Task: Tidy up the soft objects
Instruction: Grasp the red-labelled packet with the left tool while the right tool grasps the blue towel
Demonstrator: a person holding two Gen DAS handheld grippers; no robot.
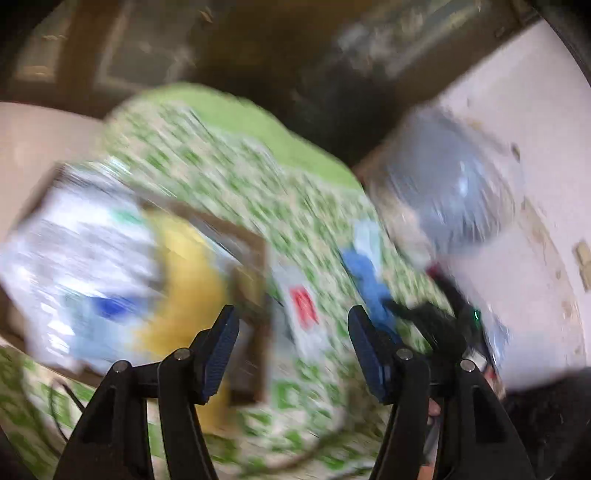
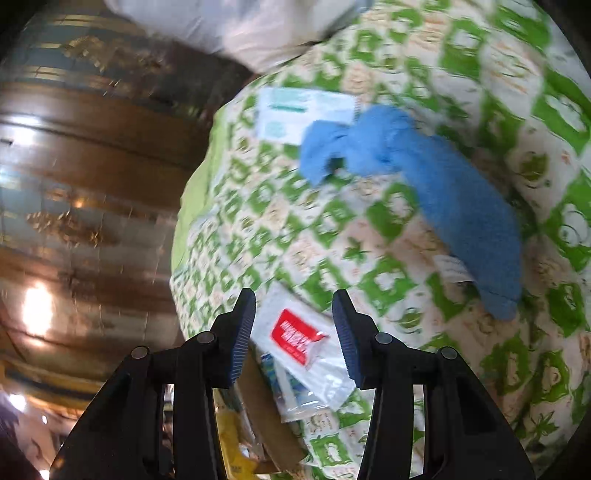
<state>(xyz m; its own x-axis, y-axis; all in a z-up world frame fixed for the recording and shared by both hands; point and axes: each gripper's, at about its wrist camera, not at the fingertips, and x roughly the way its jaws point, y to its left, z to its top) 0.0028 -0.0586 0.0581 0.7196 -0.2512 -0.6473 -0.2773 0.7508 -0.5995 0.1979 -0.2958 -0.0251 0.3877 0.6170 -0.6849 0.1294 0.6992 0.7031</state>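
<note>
A blue cloth [image 2: 424,184] lies crumpled on the green-and-white patterned bedsheet [image 2: 369,258], up and to the right of my right gripper [image 2: 293,299]. That gripper is open. Just beyond its fingers a white plastic packet with a red label [image 2: 295,336] rests flat, partly over a cardboard box [image 2: 266,417], and the pads do not press on it. My left gripper [image 1: 293,314] is open with nothing in it. Its view is badly blurred and shows the same packet [image 1: 303,306], the blue cloth [image 1: 365,277] and the box [image 1: 251,280] holding a yellow item [image 1: 184,280] and white-and-blue packets [image 1: 81,266].
A white packet with teal print [image 2: 303,114] lies by the cloth. A white pillow [image 2: 240,29] sits at the bed's far end. Dark wooden furniture [image 2: 92,147] stands past the bed edge. A blurred clear bag [image 1: 443,192] hangs at right above the other black gripper [image 1: 458,325].
</note>
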